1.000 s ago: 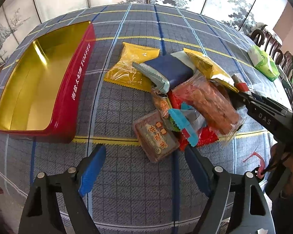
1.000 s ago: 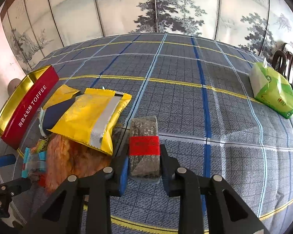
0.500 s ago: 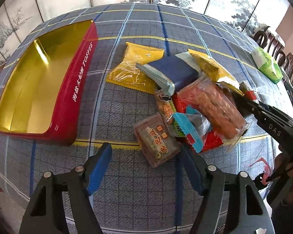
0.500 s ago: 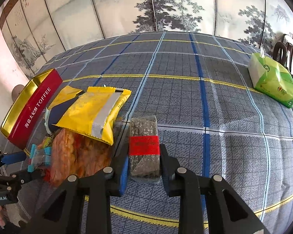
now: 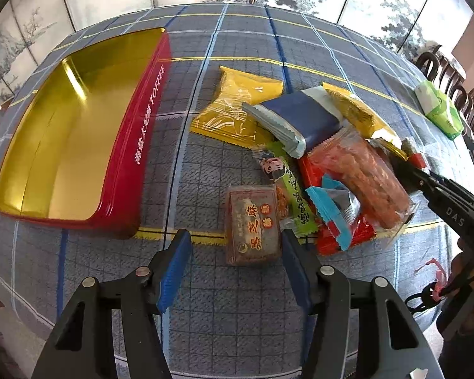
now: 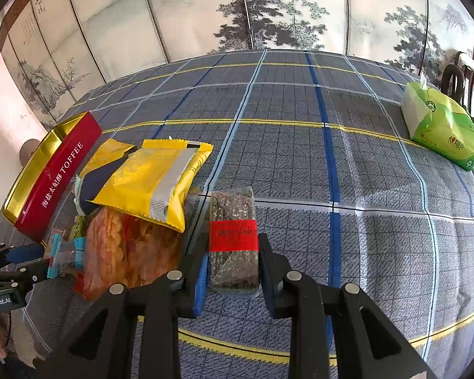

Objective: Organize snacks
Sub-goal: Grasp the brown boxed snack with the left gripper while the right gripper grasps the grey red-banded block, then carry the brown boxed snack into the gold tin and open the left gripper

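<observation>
A brown sesame snack pack lies flat on the plaid cloth, at the near end of a snack pile. My left gripper points down over it with its jaws closing. The pack's near half sits between the blue pads, and a gap remains on the left side. An empty red toffee tin with a gold inside stands to the left. My right gripper is shut on a dark seed bar with a red label, beside the pile. The left wrist view shows the right gripper at the right edge.
The pile holds a yellow pack, a navy pack, a clear bag of orange snacks and a green strip pack. A green tissue pack lies far right near a wooden chair. A painted screen stands behind the table.
My left gripper's jaws have narrowed and moved in around the brown sesame pack. The right gripper has kept still with the seed bar in it.
</observation>
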Demonstrator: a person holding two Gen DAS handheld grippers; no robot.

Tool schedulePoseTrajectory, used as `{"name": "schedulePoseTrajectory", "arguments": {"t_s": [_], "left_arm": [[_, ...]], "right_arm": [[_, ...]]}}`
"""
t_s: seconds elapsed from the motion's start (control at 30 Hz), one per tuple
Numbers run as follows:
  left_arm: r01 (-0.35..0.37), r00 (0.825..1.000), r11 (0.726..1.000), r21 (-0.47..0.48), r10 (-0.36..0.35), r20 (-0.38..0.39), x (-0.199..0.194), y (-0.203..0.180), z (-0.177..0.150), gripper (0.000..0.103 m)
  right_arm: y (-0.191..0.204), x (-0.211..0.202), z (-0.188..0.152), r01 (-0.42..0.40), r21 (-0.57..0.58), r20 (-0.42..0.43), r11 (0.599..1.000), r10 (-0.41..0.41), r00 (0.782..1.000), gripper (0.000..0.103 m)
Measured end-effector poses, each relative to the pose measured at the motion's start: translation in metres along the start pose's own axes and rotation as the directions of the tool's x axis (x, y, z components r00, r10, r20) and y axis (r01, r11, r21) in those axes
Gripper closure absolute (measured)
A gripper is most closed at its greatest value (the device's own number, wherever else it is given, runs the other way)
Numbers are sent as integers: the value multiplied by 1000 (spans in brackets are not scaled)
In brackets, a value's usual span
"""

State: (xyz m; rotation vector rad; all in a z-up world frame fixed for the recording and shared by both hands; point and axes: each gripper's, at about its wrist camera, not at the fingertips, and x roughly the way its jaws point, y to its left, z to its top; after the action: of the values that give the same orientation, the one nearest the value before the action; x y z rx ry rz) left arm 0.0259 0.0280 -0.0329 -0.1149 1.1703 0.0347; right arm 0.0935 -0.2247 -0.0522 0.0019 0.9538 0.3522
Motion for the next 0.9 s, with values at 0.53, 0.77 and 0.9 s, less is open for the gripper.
{"name": "schedulePoseTrajectory", "arguments": {"t_s": [0.53,0.77,0.9], "left_arm": [[-1,1000,999,51,1,3,3,0,0,75],[11,1000,998,61,-12,26,-6,2,-2,75],[22,999,997,72,-25,41,-13,3,-4,75]], "right_arm": [[4,1,1,25,-6,-10,1000,-25,1000,75],[9,3,2,58,-14,-18,998,-58,998,75],[11,5,1,77,-17,-30,997,-77,997,75]]}}
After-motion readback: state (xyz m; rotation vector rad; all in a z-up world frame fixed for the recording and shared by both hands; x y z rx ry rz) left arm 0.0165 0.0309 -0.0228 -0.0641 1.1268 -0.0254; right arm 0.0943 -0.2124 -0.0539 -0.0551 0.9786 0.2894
